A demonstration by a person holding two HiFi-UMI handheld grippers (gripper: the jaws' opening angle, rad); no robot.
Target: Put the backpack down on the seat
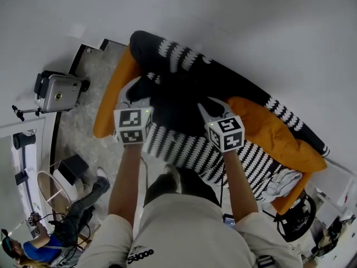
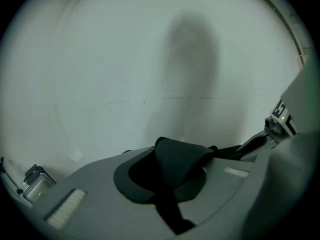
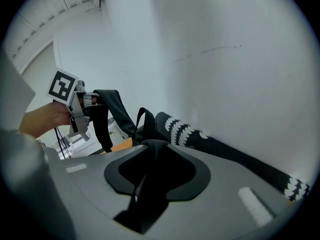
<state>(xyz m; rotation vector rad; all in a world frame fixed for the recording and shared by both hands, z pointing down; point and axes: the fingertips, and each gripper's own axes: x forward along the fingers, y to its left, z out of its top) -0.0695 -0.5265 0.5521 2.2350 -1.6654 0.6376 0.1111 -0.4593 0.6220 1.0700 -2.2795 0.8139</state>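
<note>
We judge the backpack (image 1: pixel 173 102) down on the seat (image 1: pixel 109 102); left hand-held gripper (image 1: pixel 133 88) pinches its strap (image 2: pixel 170 156), right hand-held gripper (image 1: pixel 211 106) stands wide, release pending

Even, bright indoor light fills the head view with no hard glare. There the plain white wall (image 1: pixel 268 32) is nearly washed out, and the black fabric backpack (image 1: pixel 173 102) sinks to a dark mass with little detail. Straight lines bow toward the edges. The left gripper view is dim and greenish, with a soft upright shadow (image 2: pixel 192 69) on the wall. Both gripper views show black vignetted corners, strong fisheye curving and blurred near foregrounds.
</note>
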